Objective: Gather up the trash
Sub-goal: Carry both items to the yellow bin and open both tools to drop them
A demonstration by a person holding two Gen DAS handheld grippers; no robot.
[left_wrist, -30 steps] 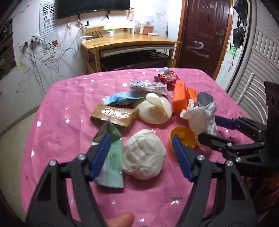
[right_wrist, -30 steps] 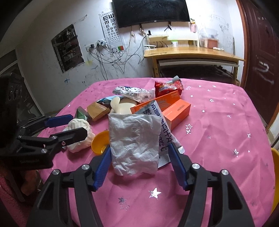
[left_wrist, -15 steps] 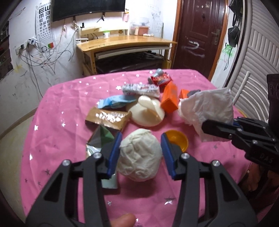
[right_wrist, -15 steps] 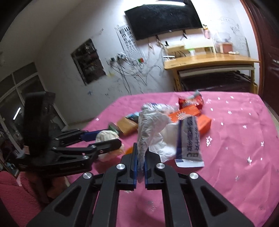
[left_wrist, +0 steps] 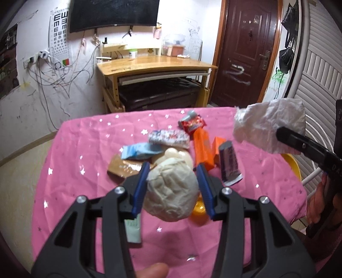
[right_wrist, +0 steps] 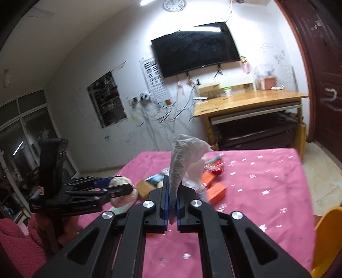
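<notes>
- While both hands are up over the table [left_wrist: 70, 162], the left tool [left_wrist: 171, 188] has its blue pads pressed on either side of a crumpled white paper ball [left_wrist: 171, 192], which sits clear above the pink starred cloth.
- Off to the right and higher, the right tool [right_wrist: 172, 205] is pinched tight on a wrinkled white tissue [right_wrist: 183, 154]; the sheet stands up from between the closed pads and hangs in the air, off the cloth.
- Under the ball lie an orange plastic cap [left_wrist: 198, 210] and a pale green wrapper [left_wrist: 133, 229], partly hidden by the left tool.
- Just beyond are a brown packet [left_wrist: 121, 167], a light blue wrapper [left_wrist: 139, 150] and a cream-coloured lid [left_wrist: 177, 156], overlapping one another.
- Further back lie a silver-patterned wrapper [left_wrist: 168, 138], a red snack bag [left_wrist: 193, 124], two orange boxes [left_wrist: 203, 147] side by side, and a grey sachet [left_wrist: 229, 164] beside them.
- A thumb tip [left_wrist: 152, 270] shows at the bottom edge of the left view.
- Past the table stand a wooden desk [left_wrist: 154, 66], a dark door [left_wrist: 243, 51] and a wall-mounted screen [left_wrist: 113, 15].
</notes>
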